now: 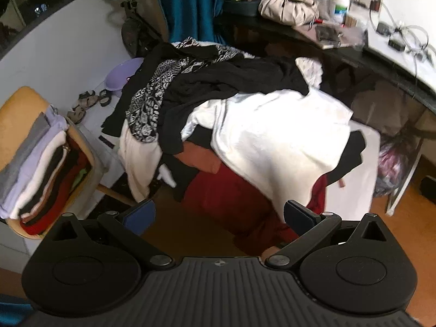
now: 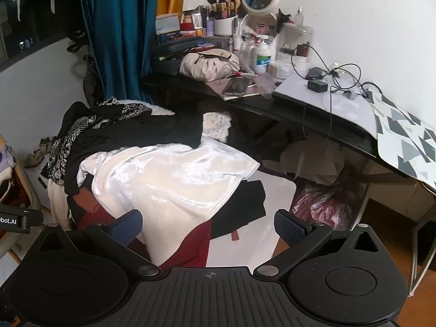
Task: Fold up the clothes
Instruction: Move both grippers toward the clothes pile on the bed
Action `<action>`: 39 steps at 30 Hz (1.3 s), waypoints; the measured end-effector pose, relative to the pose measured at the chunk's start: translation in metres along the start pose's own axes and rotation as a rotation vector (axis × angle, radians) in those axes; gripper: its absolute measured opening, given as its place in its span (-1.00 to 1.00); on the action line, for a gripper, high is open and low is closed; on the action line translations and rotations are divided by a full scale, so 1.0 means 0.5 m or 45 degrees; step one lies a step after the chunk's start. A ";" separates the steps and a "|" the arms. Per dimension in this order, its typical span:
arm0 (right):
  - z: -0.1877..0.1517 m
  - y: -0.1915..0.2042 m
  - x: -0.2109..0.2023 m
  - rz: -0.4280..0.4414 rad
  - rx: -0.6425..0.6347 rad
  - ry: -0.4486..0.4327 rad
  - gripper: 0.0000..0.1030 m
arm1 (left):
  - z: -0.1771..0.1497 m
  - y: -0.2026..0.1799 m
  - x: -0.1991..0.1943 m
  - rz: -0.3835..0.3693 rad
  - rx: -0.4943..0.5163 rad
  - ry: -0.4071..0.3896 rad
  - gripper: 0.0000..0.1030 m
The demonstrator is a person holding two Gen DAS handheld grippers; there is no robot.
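A heap of unfolded clothes covers a small white table. On top lies a shiny white garment, with black garments and a black-and-white patterned cloth behind it. A dark red garment hangs off the near side. My left gripper is open, hovering before the red garment. My right gripper is open too, just above the near edge of the white garment. Neither holds anything.
A stack of folded clothes rests on a wooden chair at the left. A black desk crowded with cosmetics, cables and a beige bag stands behind on the right. A pink plastic bag sits under it. Sandals and a purple basin lie on the floor.
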State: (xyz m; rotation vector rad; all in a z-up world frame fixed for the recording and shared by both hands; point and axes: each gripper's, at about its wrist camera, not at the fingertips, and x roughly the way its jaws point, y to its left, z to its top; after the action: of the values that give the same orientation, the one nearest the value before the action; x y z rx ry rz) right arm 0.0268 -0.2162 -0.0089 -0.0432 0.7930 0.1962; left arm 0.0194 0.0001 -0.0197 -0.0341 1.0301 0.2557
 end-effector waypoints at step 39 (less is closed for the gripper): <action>0.072 0.075 0.116 0.113 -0.063 0.013 0.99 | 0.058 0.063 0.080 -0.132 0.044 -0.116 0.99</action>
State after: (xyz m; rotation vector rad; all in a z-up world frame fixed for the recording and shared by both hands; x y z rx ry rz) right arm 0.0847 -0.1660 -0.0236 -0.0556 0.8006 0.2998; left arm 0.0560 0.0425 -0.0359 -0.0439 0.9385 0.1434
